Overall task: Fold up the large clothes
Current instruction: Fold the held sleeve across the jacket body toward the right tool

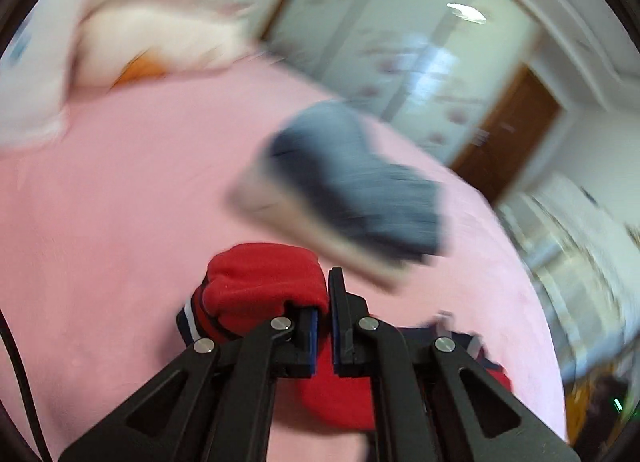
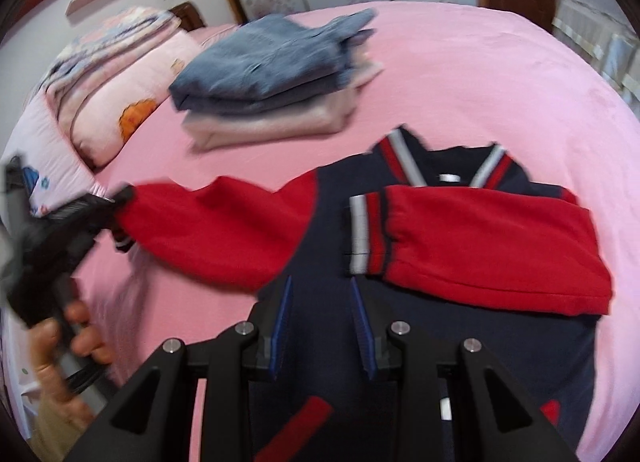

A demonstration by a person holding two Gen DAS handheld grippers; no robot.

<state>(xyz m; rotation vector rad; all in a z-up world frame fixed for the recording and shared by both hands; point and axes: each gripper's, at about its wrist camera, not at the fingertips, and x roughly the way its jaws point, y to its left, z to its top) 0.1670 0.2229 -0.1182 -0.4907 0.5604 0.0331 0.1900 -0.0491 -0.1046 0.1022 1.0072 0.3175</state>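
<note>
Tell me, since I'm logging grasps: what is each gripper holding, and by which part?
The left gripper is shut on the jacket's red sleeve, pinched near its striped cuff. The right gripper hangs open above the jacket's navy body, holding nothing.

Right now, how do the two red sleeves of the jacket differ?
The right-hand sleeve lies folded across the navy jacket body; the left-hand sleeve stretches outward over the pink bed. No gripper holds the folded one; the left gripper pinches the stretched one near its cuff. Both have striped cuffs.
</note>
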